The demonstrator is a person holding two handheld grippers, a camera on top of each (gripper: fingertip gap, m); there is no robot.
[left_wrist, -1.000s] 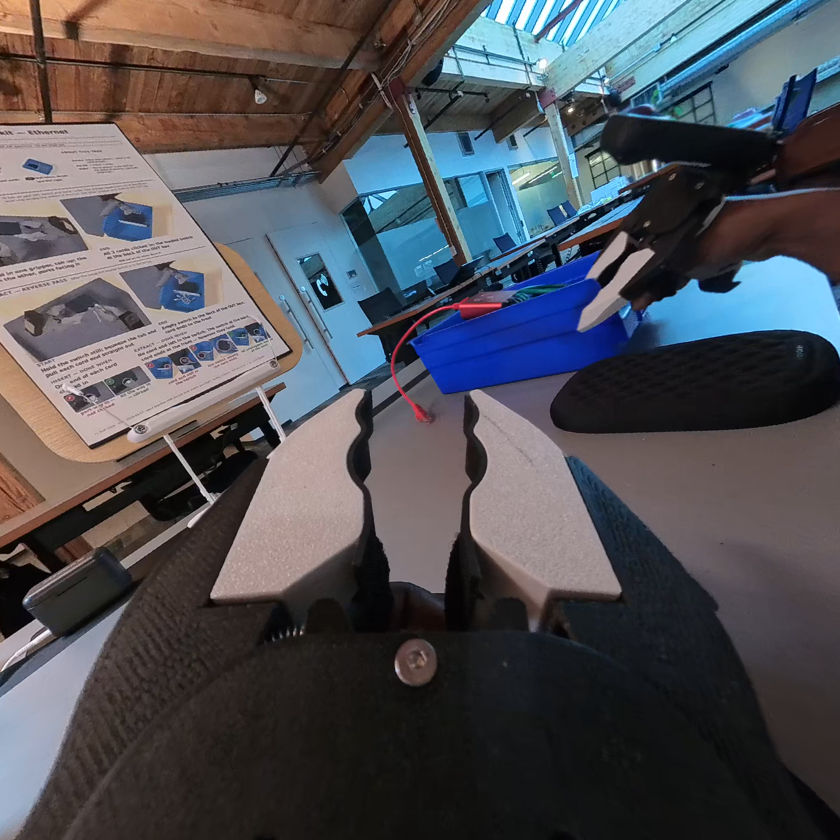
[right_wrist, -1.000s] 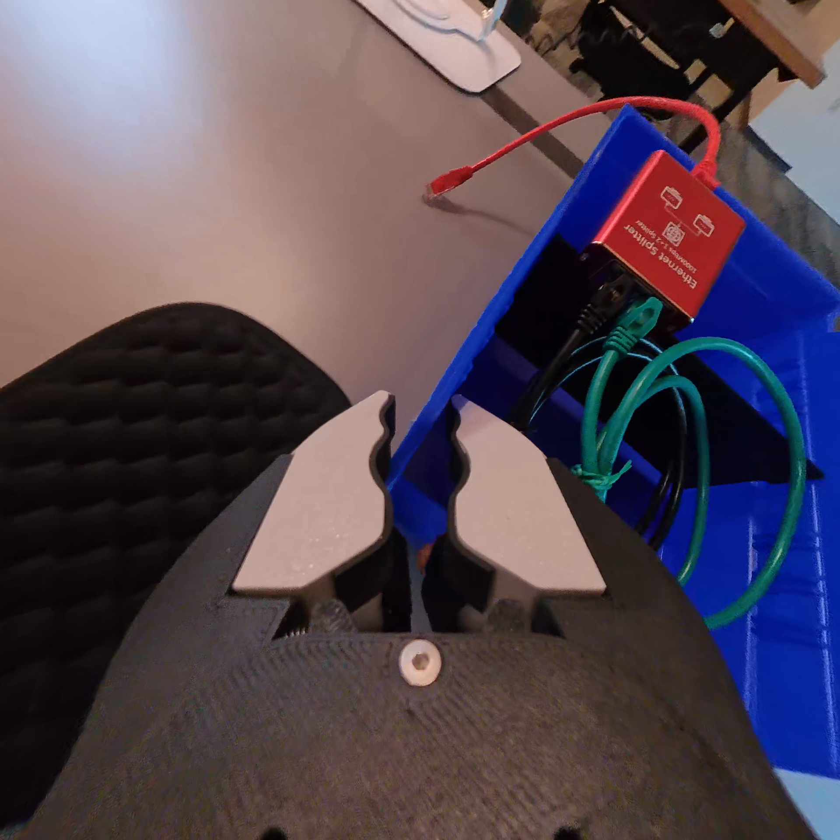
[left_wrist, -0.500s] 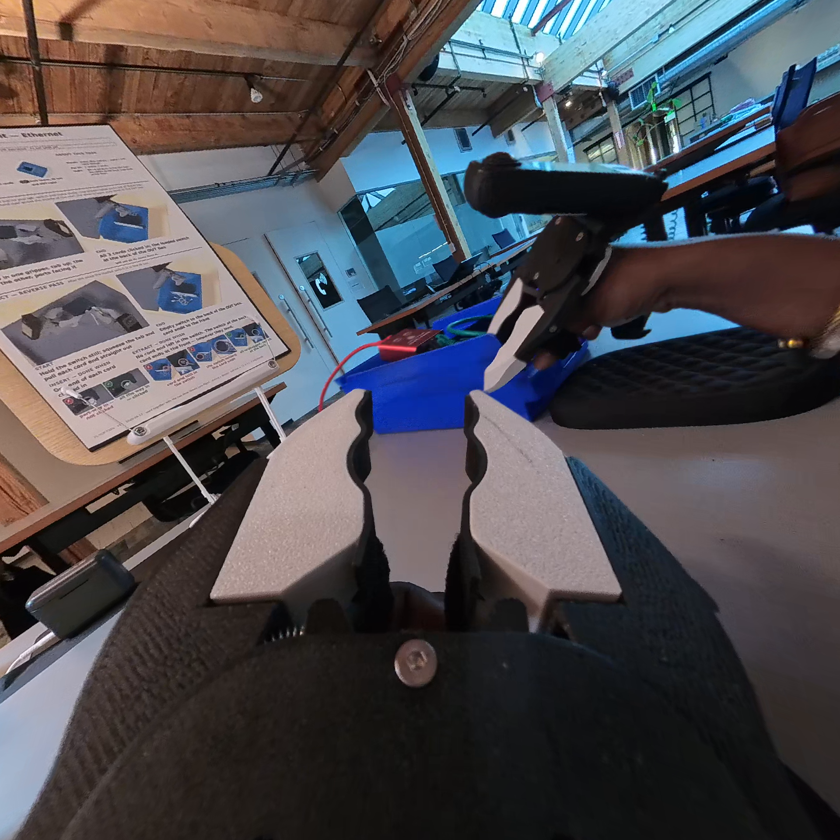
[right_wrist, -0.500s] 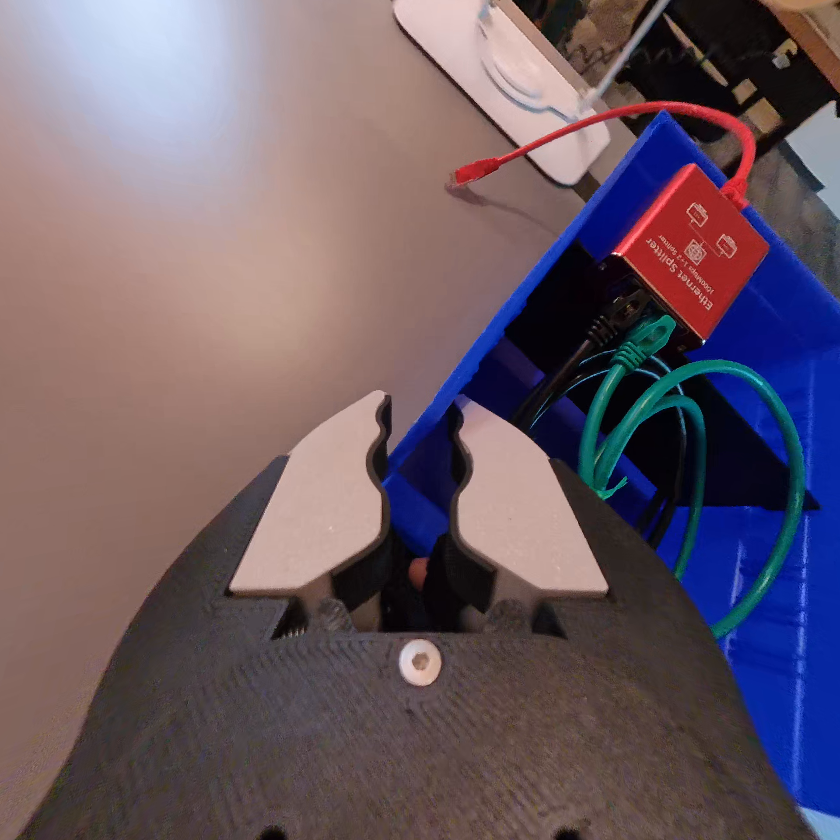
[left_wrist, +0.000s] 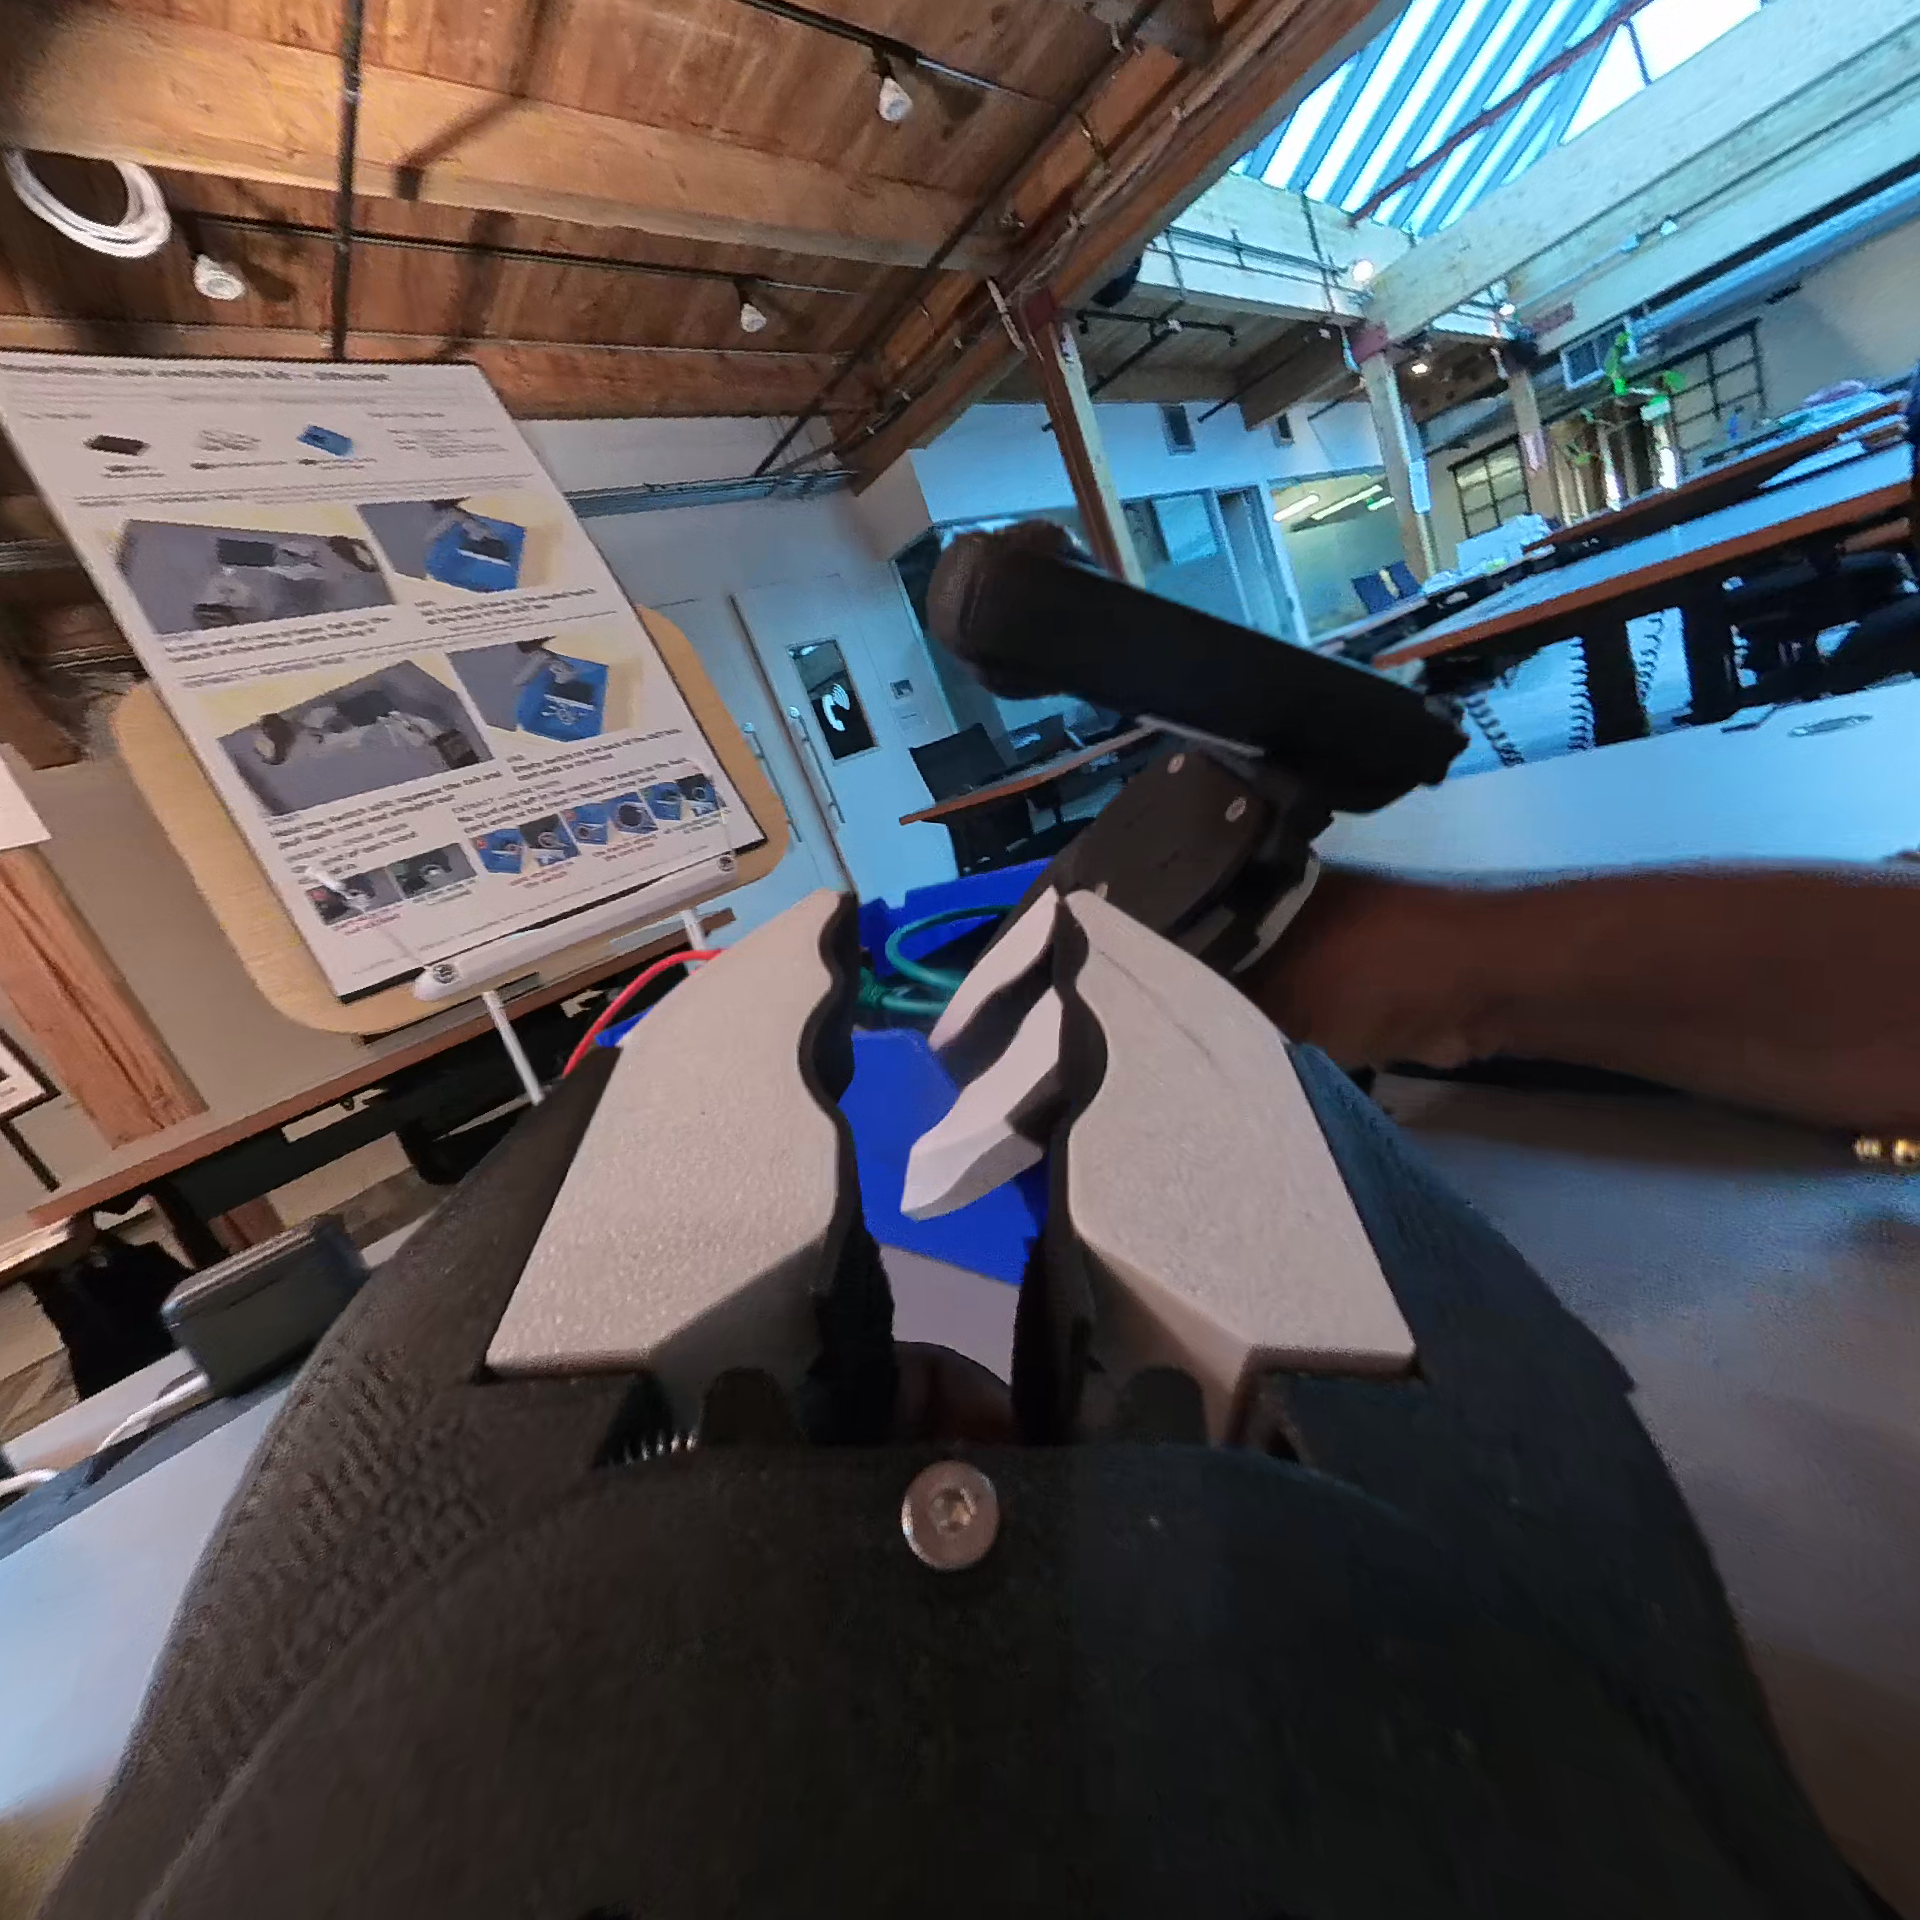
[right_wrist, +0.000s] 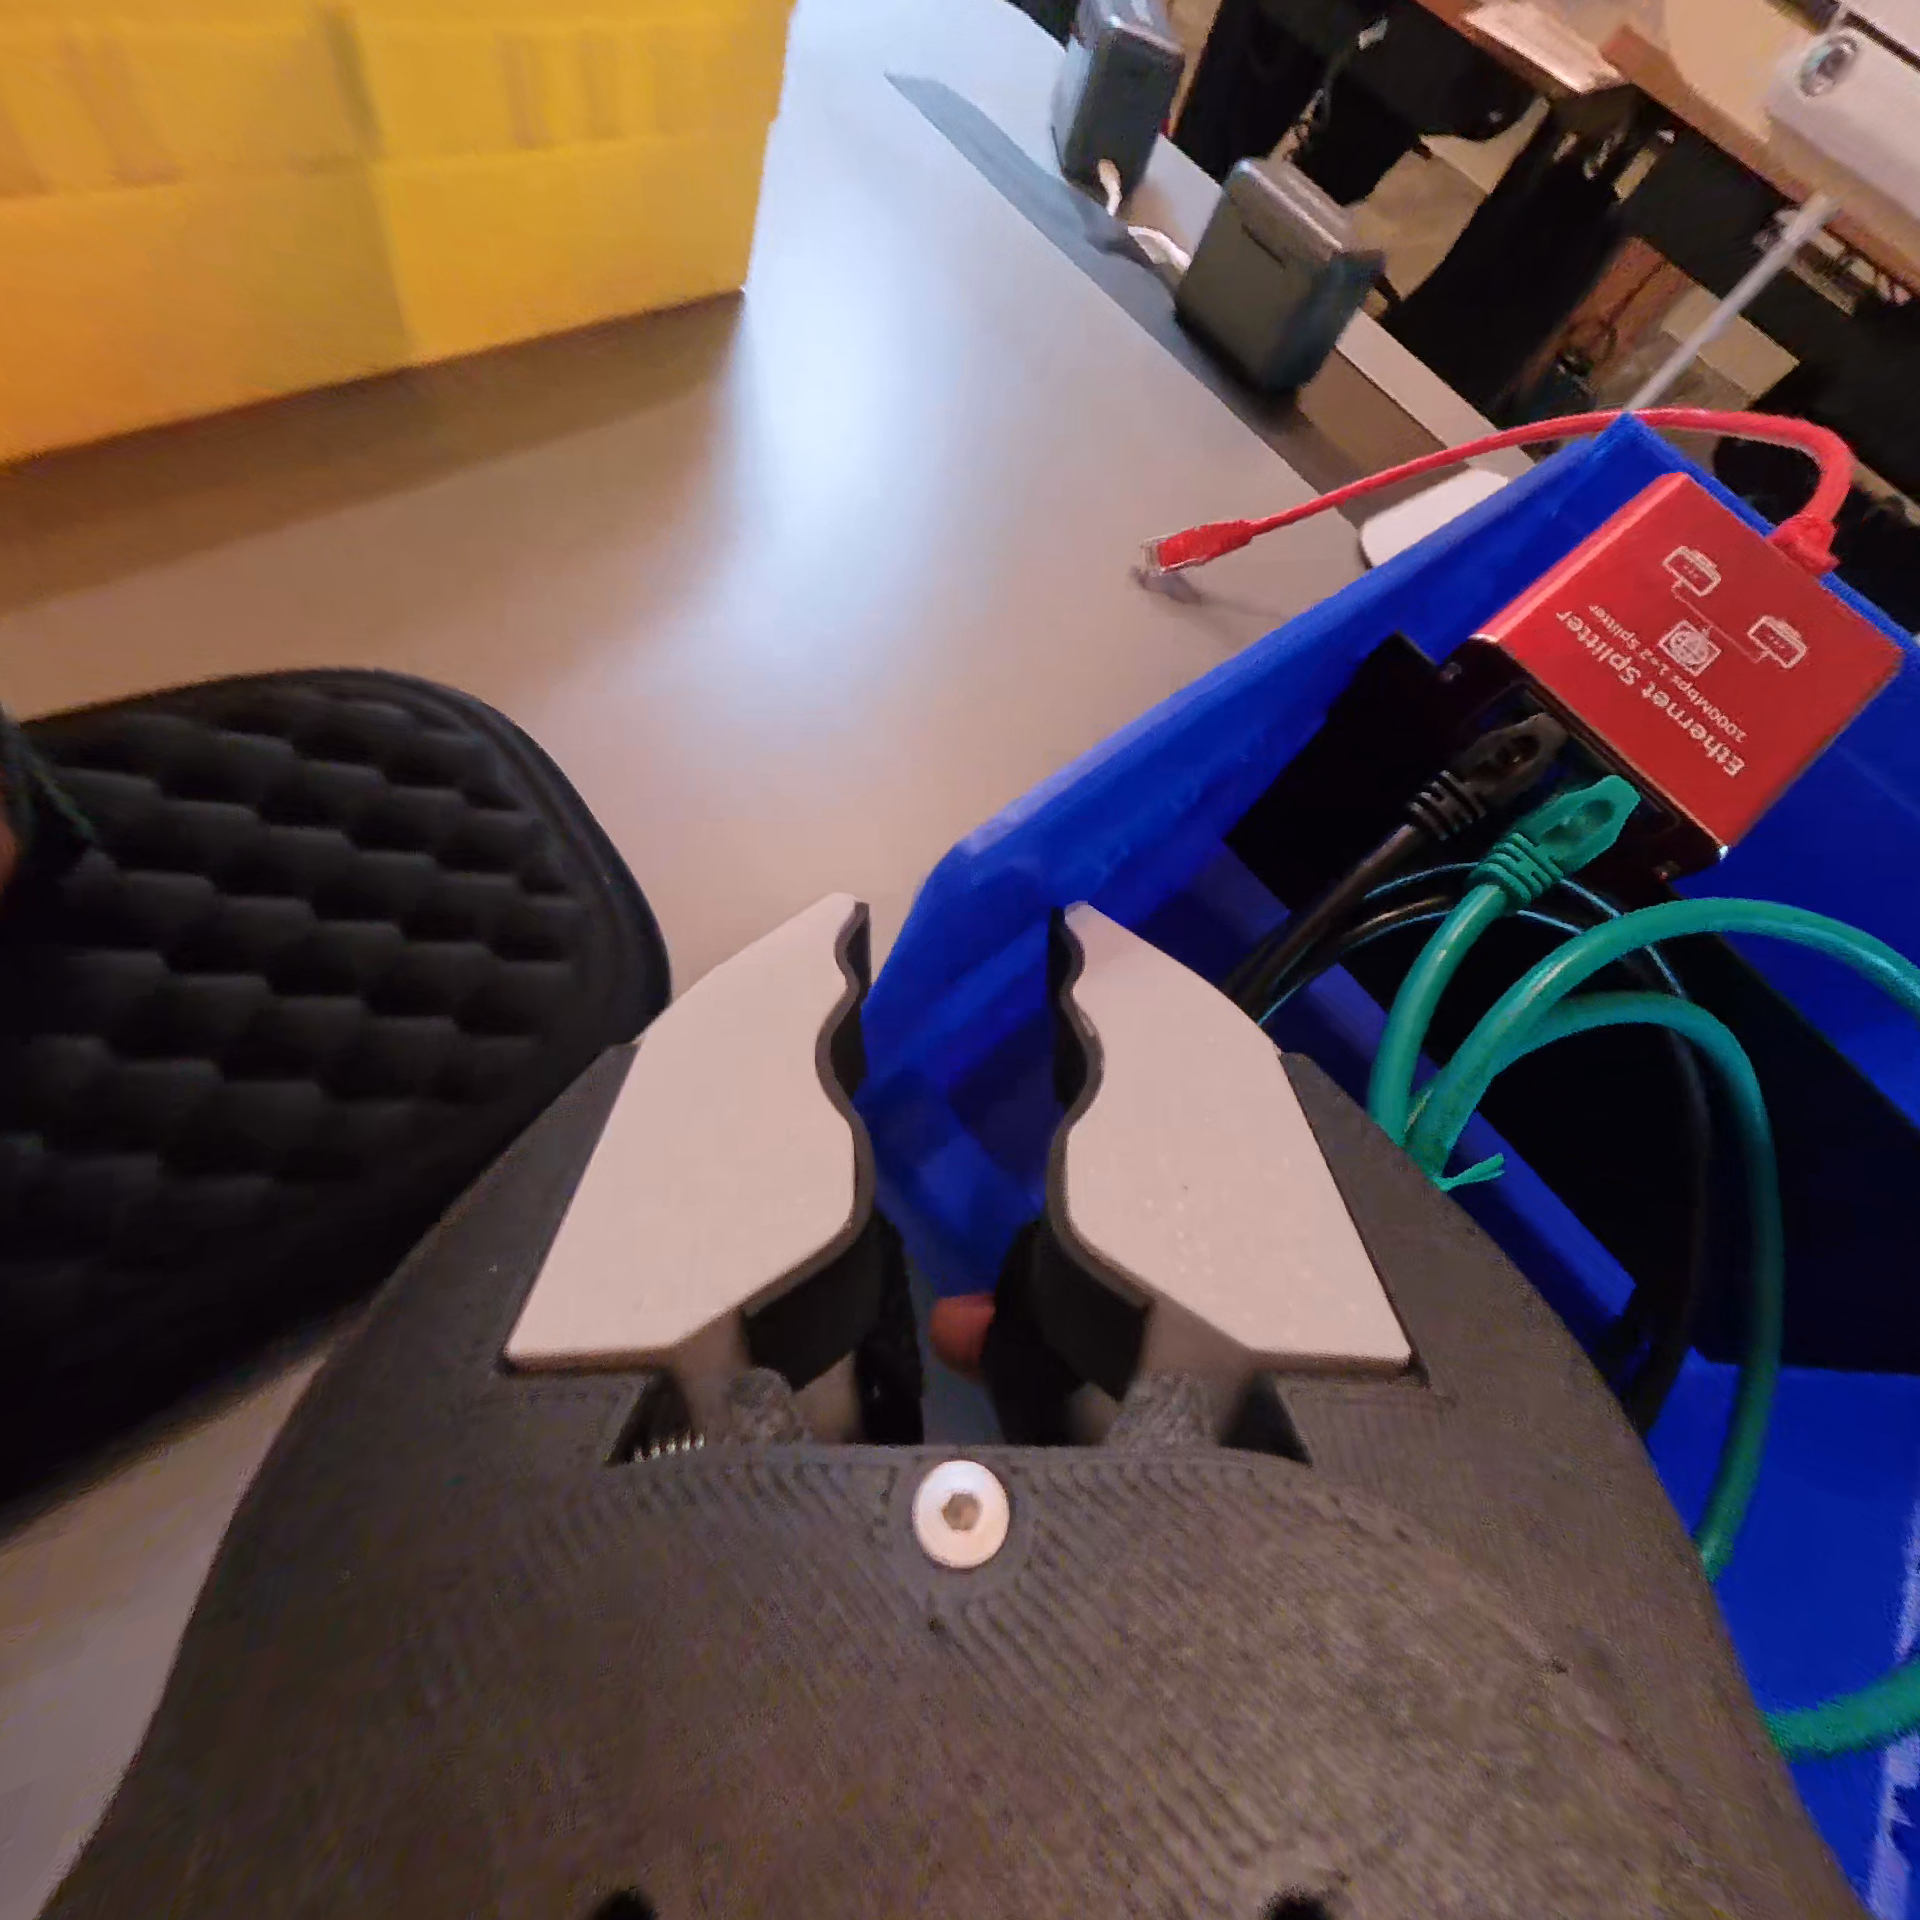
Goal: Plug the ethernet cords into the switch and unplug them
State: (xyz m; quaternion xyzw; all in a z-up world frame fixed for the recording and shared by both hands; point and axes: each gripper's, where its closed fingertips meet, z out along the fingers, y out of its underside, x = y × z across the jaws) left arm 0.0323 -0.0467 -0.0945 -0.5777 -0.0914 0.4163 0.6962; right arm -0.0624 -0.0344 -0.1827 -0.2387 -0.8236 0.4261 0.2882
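The right gripper (right_wrist: 956, 940) has its jaws spread around the near corner wall of the blue bin (right_wrist: 1091, 821) on the desk (right_wrist: 831, 520). The red switch (right_wrist: 1704, 665) sits propped in the bin, with black (right_wrist: 1455, 800), green (right_wrist: 1538, 852) and red cords (right_wrist: 1455, 468) plugged in. The left gripper (left_wrist: 951, 925) hovers near, jaws spread, empty.

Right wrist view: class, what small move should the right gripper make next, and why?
Probably close the right gripper on the blue bin wall: its open jaws already straddle that wall, and steadying the bin would help before unplugging the green cord from the red switch.
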